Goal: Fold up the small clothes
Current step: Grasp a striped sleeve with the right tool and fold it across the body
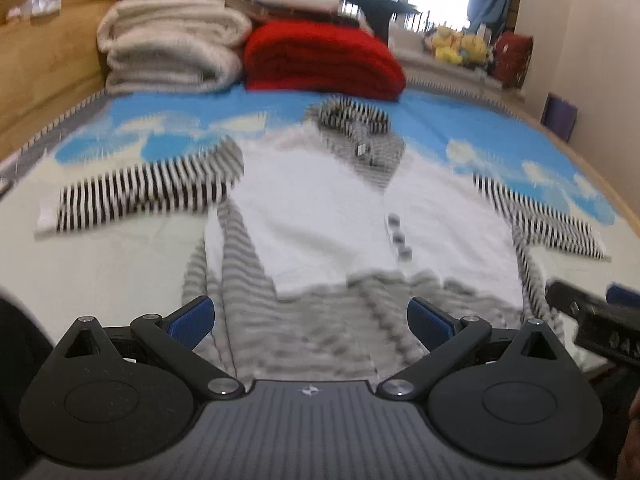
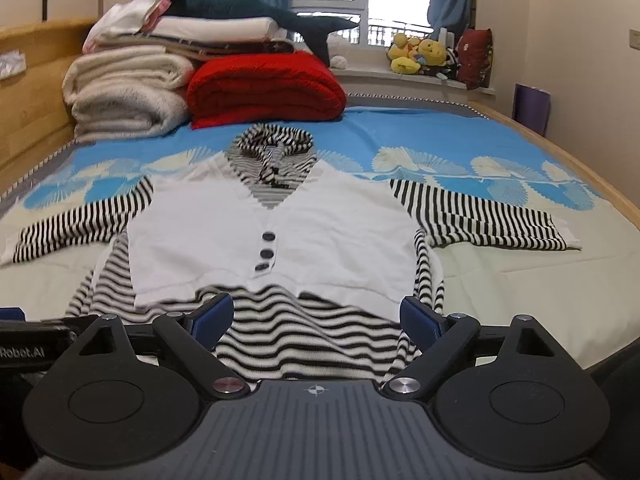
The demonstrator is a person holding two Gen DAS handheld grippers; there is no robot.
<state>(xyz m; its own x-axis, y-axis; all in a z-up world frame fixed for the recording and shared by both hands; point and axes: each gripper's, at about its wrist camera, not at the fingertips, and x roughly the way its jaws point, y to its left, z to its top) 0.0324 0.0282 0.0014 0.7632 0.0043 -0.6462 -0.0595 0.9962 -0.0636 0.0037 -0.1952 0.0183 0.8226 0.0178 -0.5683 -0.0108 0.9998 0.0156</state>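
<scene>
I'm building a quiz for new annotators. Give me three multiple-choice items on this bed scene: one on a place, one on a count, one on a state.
1. Where is the red blanket?
A. Beside the cream blankets, beyond the top's collar
B. On the floor
C. Over a sleeve

2. How many dark buttons are on the white front panel of the striped top?
A. One
B. Three
C. Six

3. How does the top lie?
A. Folded in half
B. Rolled up
C. Flat, sleeves spread

Answers: 1 A, it sits against the cream stack at the bed's far end. 2 B, three in a column. 3 C, both sleeves reach outward.
</scene>
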